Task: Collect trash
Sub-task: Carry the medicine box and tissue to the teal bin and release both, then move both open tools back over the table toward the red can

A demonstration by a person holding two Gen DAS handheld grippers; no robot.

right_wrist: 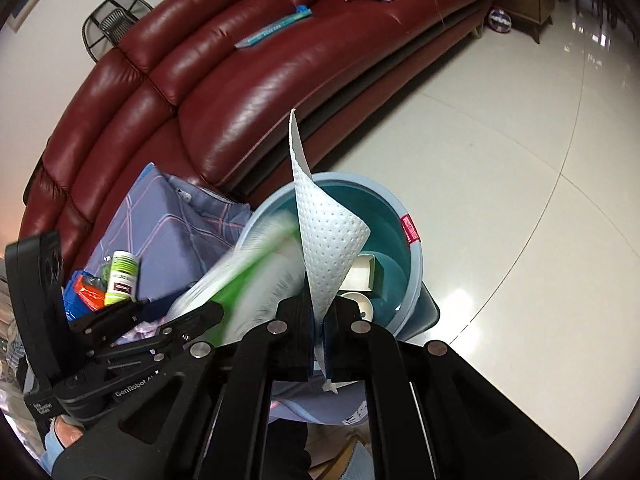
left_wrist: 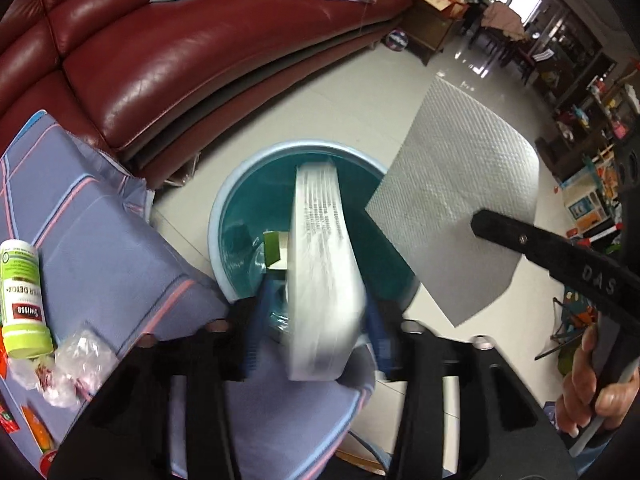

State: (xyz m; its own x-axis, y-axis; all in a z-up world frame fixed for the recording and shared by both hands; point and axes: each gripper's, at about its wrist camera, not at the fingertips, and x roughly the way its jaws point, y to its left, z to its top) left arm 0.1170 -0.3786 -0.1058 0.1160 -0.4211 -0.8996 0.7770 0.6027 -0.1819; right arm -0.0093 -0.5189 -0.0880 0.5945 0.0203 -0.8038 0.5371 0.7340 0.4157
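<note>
A light blue bin [left_wrist: 224, 216] with a teal inside stands on the floor; it also shows in the right wrist view [right_wrist: 412, 276]. A small box [left_wrist: 276, 250] lies in it. My left gripper [left_wrist: 312, 340] is shut on a white plastic packet [left_wrist: 324, 280], blurred, held over the bin's near rim. My right gripper [right_wrist: 320, 336] is shut on a white paper towel [right_wrist: 328, 240] that stands up over the bin. The towel [left_wrist: 460, 208] and the right gripper [left_wrist: 540, 248] show at the right in the left wrist view. The left gripper [right_wrist: 192, 320] and its packet [right_wrist: 248, 276] show at the left in the right wrist view.
A table with a blue-purple cloth [left_wrist: 100, 248] is at the left, bearing a green bottle [left_wrist: 22, 300], a crumpled clear wrapper [left_wrist: 72, 368] and other packets [right_wrist: 86, 292]. A dark red leather sofa [left_wrist: 180, 60] is behind the bin. Tiled floor [right_wrist: 520, 180] lies to the right.
</note>
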